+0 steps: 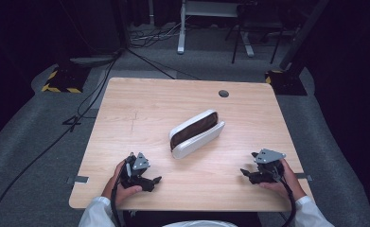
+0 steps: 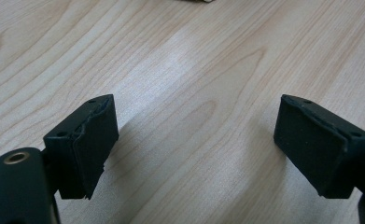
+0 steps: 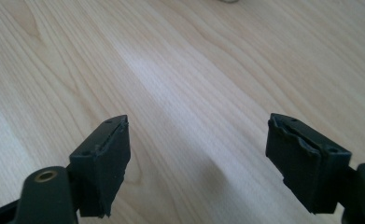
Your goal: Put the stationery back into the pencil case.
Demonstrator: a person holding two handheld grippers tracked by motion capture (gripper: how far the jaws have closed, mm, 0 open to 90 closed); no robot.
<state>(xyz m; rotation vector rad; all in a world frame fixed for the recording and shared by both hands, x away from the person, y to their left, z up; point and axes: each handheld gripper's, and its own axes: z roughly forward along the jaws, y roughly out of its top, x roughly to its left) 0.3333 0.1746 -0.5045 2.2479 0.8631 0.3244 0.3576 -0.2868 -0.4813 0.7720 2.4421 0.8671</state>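
both grippers rest at the near edge of the wooden table (image 1: 140, 101), left gripper (image 1: 155, 181) and right gripper (image 1: 244, 173) with jaws wide apart and nothing between them. beyond them, mid-table, lies a white case (image 1: 197, 134), open, its dark brown lining showing; contents cannot be made out.

Wooden table (image 1: 140, 109); open case (image 1: 196, 134)

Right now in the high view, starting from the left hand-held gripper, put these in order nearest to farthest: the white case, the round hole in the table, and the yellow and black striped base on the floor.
From the left hand-held gripper:
1. White case, middle of the table, up and right.
2. Striped base, on the floor past the table's far left corner.
3. Round hole, near the table's far edge, right of centre.
The last two are fairly close to call.
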